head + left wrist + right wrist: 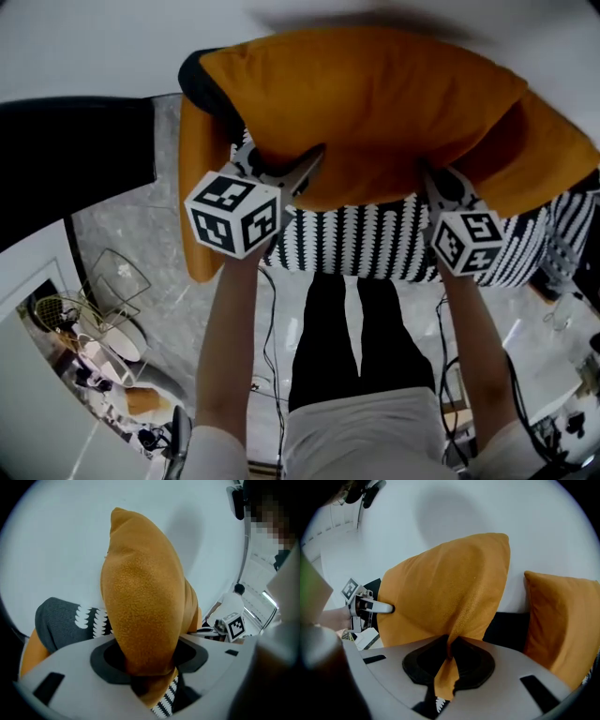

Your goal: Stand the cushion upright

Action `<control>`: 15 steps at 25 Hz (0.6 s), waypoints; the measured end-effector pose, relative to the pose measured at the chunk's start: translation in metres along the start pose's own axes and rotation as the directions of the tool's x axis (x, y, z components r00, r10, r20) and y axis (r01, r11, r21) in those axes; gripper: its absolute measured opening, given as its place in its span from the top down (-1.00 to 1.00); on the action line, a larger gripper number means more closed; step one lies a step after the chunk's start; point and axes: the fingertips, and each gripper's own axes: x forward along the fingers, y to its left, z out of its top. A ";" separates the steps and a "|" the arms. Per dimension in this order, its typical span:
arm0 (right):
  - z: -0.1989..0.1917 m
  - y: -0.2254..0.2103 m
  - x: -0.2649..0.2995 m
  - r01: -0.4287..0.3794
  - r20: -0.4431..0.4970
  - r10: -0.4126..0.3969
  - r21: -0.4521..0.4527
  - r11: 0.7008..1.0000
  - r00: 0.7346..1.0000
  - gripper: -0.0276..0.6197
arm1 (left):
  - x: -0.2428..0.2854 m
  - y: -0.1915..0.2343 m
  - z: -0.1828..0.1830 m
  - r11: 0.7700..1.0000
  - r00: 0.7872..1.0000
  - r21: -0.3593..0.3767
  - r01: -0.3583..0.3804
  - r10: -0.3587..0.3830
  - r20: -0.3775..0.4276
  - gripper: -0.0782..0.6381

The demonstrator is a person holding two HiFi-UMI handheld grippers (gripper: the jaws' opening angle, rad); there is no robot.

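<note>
I hold an orange cushion [375,103] up in front of a white wall, above a seat with a black-and-white pattern [375,246]. My left gripper [305,171] grips its lower left part; in the left gripper view the jaws [145,660] clasp a thick bulge of the cushion [140,602]. My right gripper [433,183] holds the lower right edge; in the right gripper view the jaws [452,651] pinch a thin fold of the cushion [445,588]. The cushion stands roughly on edge, with its far corners pointing up.
A second orange cushion [562,620] leans at the right of the seat, and another orange one [199,197] at the left. A dark grey patterned cushion [61,620] lies behind. Wire baskets [112,281] and cables [267,342] are on the marble floor.
</note>
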 end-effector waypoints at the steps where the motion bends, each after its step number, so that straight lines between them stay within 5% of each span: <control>1: -0.002 -0.005 0.002 0.013 0.000 -0.013 0.006 1.000 1.000 0.73 | 0.009 0.001 0.004 1.000 1.000 0.019 0.016 -0.016 -0.010 0.13; 6: -0.011 -0.028 0.019 0.068 -0.030 -0.067 0.051 0.996 0.997 0.73 | 0.048 0.022 0.008 0.998 0.999 0.046 0.040 -0.038 -0.032 0.02; 11: 0.000 -0.041 0.027 0.085 -0.069 -0.087 -0.025 0.996 0.994 0.68 | 0.065 0.036 0.013 1.000 0.997 0.018 -0.008 0.009 -0.073 -0.18; 15: -0.030 -0.046 0.041 0.067 -0.117 -0.067 0.002 0.998 0.991 0.52 | 0.064 0.048 -0.017 0.999 0.992 0.033 -0.023 0.027 -0.120 -0.31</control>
